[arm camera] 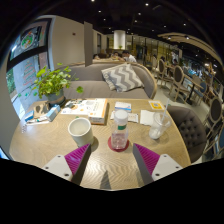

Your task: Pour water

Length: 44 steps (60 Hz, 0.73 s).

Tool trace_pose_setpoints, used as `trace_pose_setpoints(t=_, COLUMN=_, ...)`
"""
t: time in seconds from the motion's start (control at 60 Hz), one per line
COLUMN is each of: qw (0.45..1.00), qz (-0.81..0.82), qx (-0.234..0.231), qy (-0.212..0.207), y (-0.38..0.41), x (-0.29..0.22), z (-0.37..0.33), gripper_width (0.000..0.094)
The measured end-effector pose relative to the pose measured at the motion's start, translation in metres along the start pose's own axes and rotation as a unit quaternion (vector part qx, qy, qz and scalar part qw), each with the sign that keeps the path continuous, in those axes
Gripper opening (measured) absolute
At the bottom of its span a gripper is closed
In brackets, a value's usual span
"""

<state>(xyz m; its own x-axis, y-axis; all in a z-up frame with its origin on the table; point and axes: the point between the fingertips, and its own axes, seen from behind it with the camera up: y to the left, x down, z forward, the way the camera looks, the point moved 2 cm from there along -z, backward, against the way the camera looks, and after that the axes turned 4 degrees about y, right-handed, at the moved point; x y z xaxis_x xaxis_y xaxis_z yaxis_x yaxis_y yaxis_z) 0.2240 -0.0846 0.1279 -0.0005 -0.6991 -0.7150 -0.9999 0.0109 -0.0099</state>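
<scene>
A clear plastic water bottle (120, 129) with a white cap stands upright on a round red coaster (119, 145) on the wooden table (50, 140). A white cup (80, 130) stands to the bottle's left. My gripper (111, 162) is open and empty, with its magenta pads (76, 158) spread wide. The bottle stands just ahead of the fingers, on the line between them, with a clear gap to each.
A green potted plant (50, 82) stands at the table's far left. An open book (86, 108), a blue card (122, 106), papers (148, 117) and a glass (156, 126) lie further back. A grey chair (187, 128) is at the right, a sofa with a cushion (122, 78) beyond.
</scene>
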Motion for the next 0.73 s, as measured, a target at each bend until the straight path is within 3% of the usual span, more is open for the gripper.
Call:
trace_pose_setpoints(t=0.183, qw=1.0, qz=0.014, qx=0.008, qy=0.019, y=0.037, x=0.018, z=-0.104, gripper_width=0.0854)
trace_pose_setpoints(t=0.333, qw=1.0, qz=0.015, qx=0.008, qy=0.014, y=0.062, x=0.027, z=-0.149, gripper_width=0.0853)
trace_pose_setpoints(t=0.733, qw=1.0, qz=0.001, qx=0.011, qy=-0.005, y=0.085, x=0.026, z=-0.177, gripper_width=0.0854)
